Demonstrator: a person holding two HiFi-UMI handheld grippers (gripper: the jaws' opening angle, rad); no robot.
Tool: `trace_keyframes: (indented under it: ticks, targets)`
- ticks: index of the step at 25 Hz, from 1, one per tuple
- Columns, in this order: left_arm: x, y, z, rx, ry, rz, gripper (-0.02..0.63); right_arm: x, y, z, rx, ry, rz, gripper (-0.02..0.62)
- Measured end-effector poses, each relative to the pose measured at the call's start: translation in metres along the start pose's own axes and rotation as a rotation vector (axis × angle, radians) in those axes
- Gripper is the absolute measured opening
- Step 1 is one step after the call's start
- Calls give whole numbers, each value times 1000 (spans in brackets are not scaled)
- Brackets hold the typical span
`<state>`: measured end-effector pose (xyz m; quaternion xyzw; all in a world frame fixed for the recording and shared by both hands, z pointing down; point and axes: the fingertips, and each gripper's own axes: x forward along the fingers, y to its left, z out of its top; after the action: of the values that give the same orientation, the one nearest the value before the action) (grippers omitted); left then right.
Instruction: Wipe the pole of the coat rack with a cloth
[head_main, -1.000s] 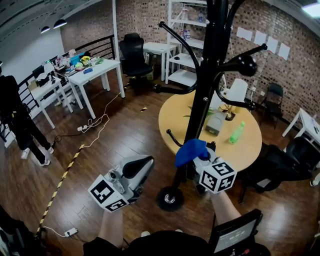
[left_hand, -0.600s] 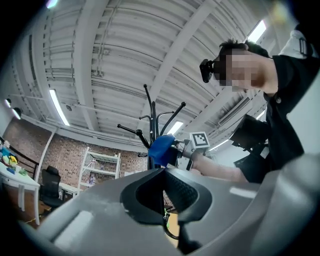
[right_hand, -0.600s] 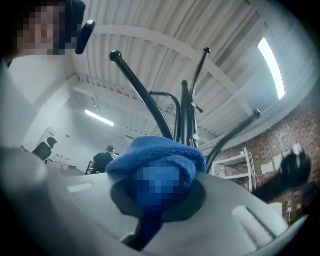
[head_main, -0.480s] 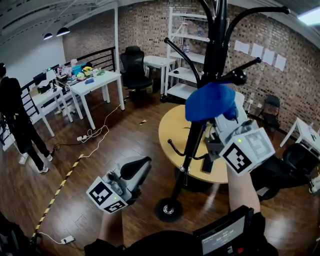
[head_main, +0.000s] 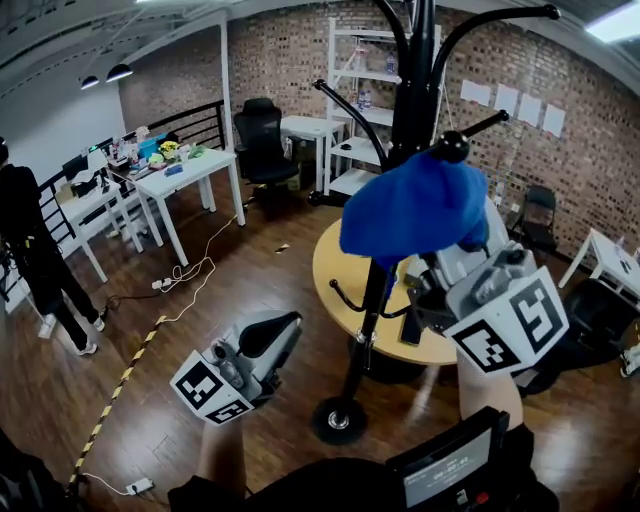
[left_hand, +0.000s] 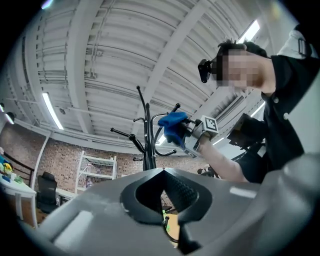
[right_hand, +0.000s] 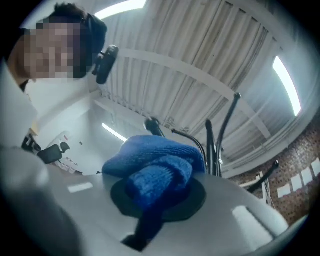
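Cloth (head_main: 415, 208) clamped in right gripper's (right_hand: 158, 195) jaws at the pole (head_main: 412, 90); left gripper (left_hand: 163, 172) low, jaws together, empty.

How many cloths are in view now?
1: the blue cloth, clamped in the right gripper, overlapping the coat rack pole in the head view. Others could be hidden.
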<state>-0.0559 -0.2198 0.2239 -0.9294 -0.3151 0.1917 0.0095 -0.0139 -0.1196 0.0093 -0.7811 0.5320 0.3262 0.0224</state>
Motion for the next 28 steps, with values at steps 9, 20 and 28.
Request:
trace_keyframes:
  ticks: [9, 20, 28]
  targets:
    - [-2, -6, -14, -47, 27, -3, -8, -30, -35, -160, 194, 302, -148, 21]
    - [-2, -20, -39, -130, 77, -15, -8, -160, 53, -372, 465, 855, -86, 21]
    - [-7, -22, -47, -155, 88, -3, -8, -186, 103, -349, 693, 953, 94, 21]
